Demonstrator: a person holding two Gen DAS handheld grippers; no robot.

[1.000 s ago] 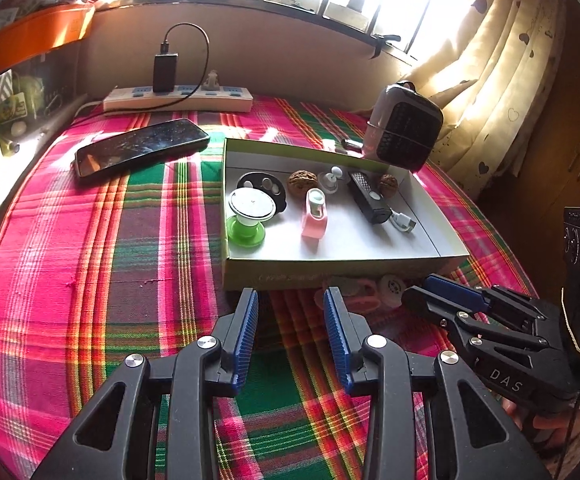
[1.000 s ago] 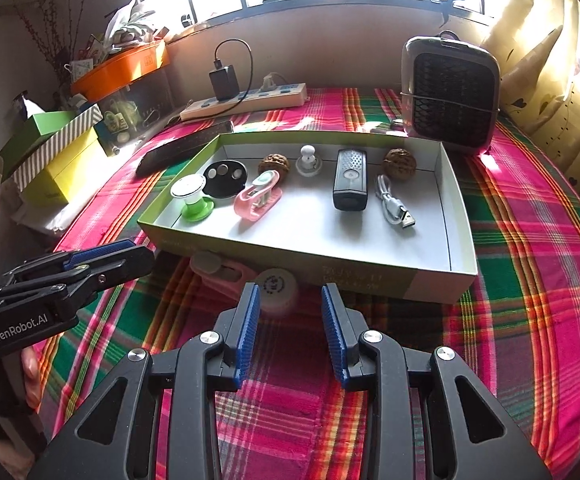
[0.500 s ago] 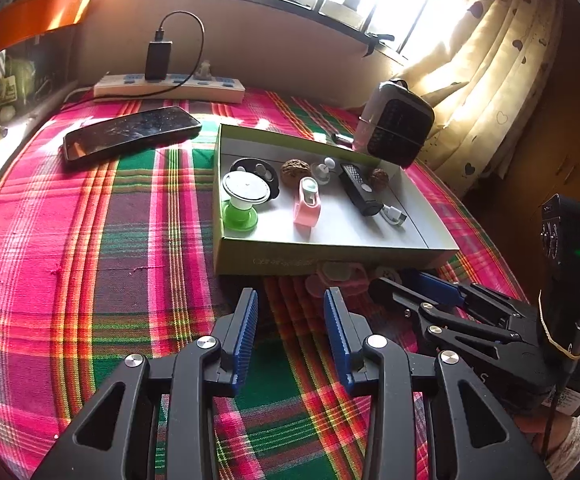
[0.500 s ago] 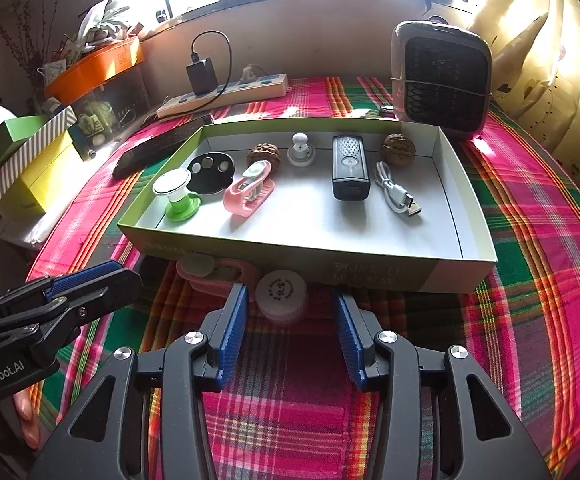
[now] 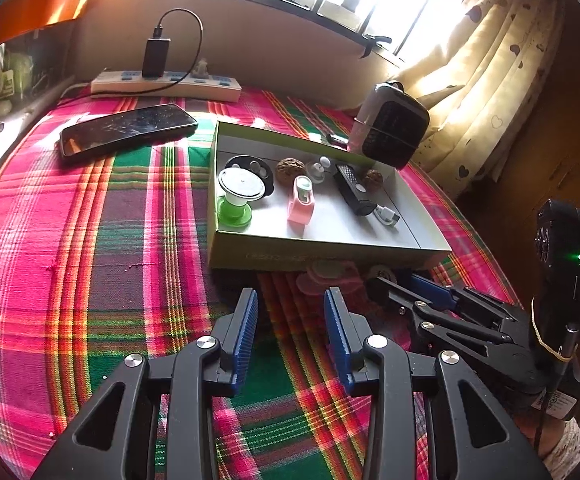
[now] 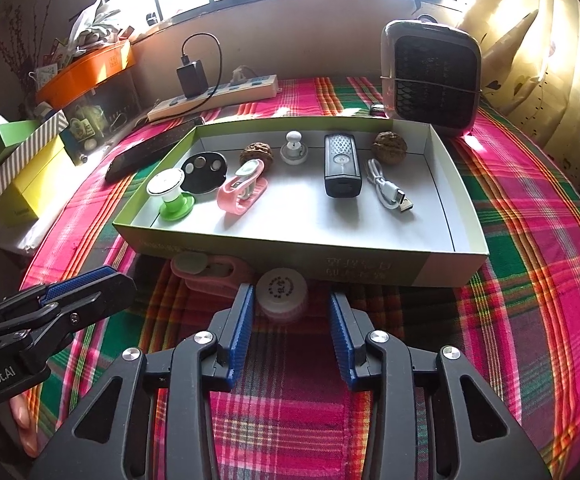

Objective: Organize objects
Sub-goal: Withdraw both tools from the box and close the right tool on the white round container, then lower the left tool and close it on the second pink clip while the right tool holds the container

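Note:
A shallow green-sided box (image 6: 466, 216) (image 5: 229, 248) on the plaid cloth holds several small items: a green-and-white holder (image 6: 169, 196), a pink clip (image 6: 241, 188), a black light (image 6: 342, 164), a white cable (image 6: 388, 190), two walnuts. In front of the box lie a small white-and-pink round pot (image 6: 282, 294) and a second pink clip (image 6: 209, 272) (image 5: 326, 276). My right gripper (image 6: 292, 304) is open, its jaws either side of the pot, not touching it. My left gripper (image 5: 290, 308) is open and empty just before the pink clip.
A phone (image 5: 129, 130) lies left of the box. A power strip with charger (image 6: 213, 94) runs along the back wall. A small grey heater (image 6: 430, 76) stands at the box's far right corner. Coloured boxes (image 6: 21, 168) sit at the left edge.
My right gripper has opened wider and moved forward so its jaws flank the round pot. My left gripper has drifted slightly closer to the box.

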